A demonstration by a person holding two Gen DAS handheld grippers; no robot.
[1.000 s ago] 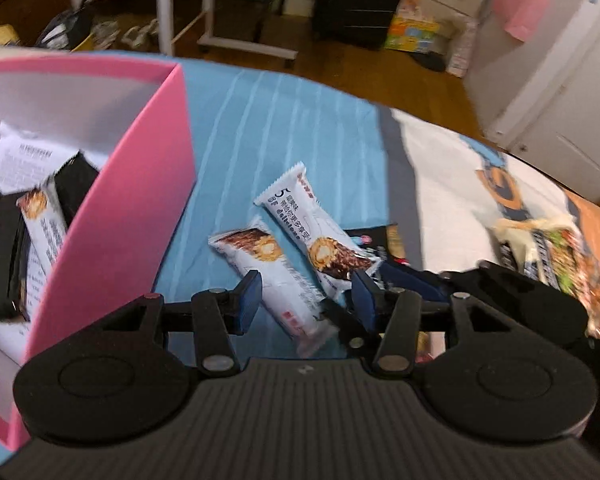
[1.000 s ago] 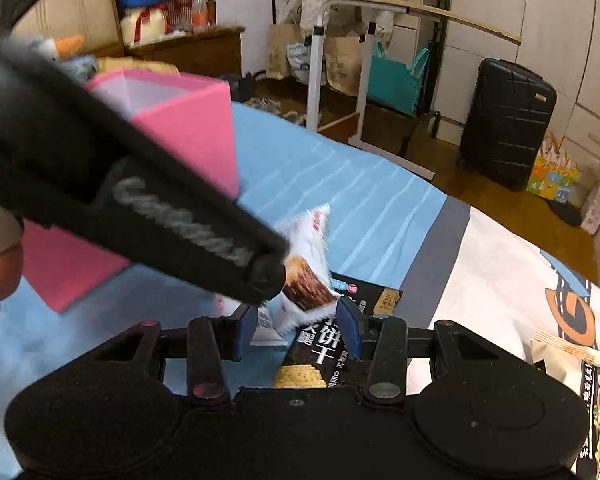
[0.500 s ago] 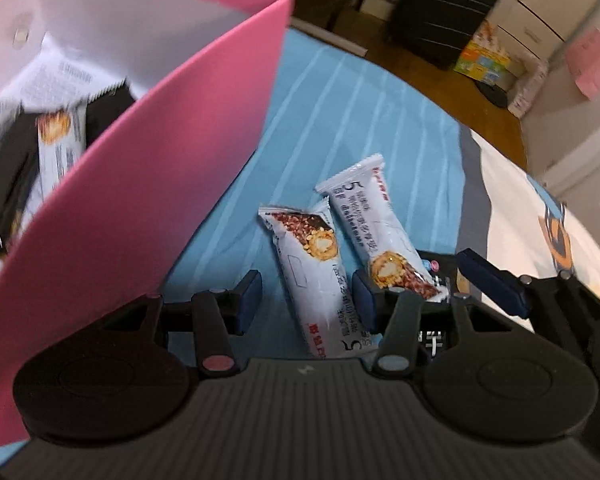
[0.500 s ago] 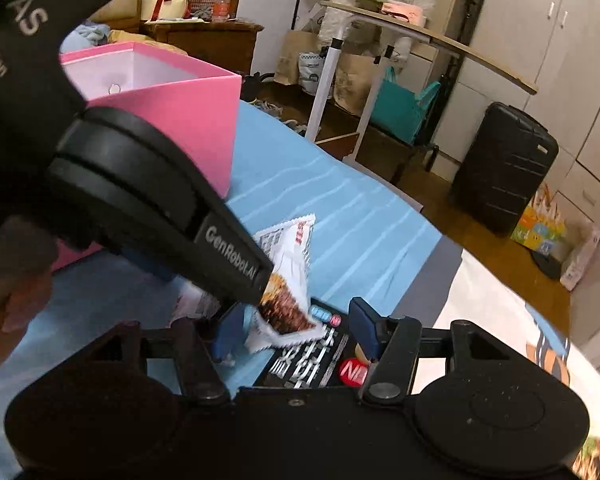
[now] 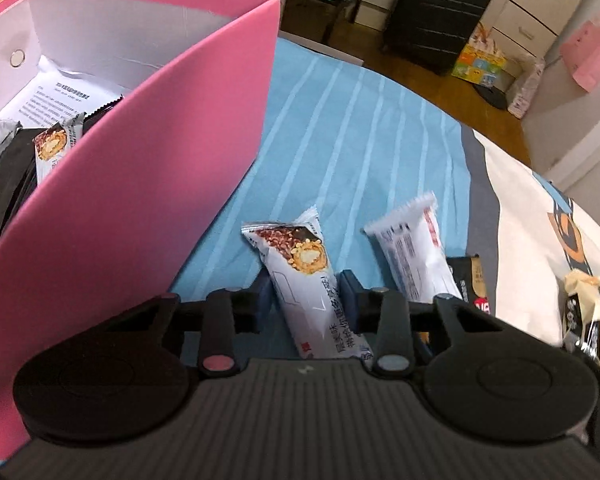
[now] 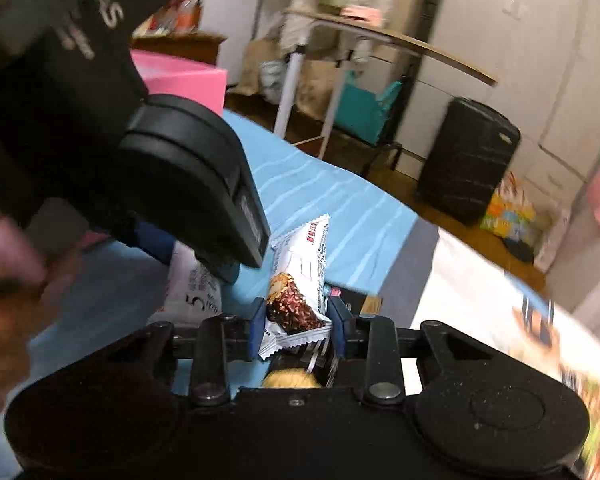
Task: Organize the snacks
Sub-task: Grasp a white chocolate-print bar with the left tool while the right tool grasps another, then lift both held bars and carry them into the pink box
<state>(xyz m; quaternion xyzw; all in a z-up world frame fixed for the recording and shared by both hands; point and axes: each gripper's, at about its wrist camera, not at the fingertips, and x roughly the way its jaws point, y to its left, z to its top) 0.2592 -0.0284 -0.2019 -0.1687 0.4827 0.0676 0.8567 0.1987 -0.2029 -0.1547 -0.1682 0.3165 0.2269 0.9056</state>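
Observation:
A white snack bar with a chocolate-roll picture [image 5: 306,276] lies on the blue striped cloth between the fingers of my left gripper [image 5: 305,300]. The jaws are closing and both pads touch its sides. A second white bar [image 5: 412,256] lies just to its right. In the right wrist view that bar [image 6: 296,300] sits between the closing jaws of my right gripper [image 6: 297,322], pads pressing on the wrapper. The open pink box [image 5: 140,160] stands at left and holds several bars and black packets on a printed sheet.
A black snack packet [image 5: 468,276] lies under the right bar. More packs [image 5: 596,312] sit at the far right on the white cloth. The left gripper's housing [image 6: 172,168] and a hand [image 6: 8,248] fill the right view's left side. A black suitcase [image 5: 436,12] stands on the floor beyond.
Both pairs of jaws have narrowed onto a white bar each. The left gripper has come down close beside the pink box. The right bar now shows its printed back, its far end raised.

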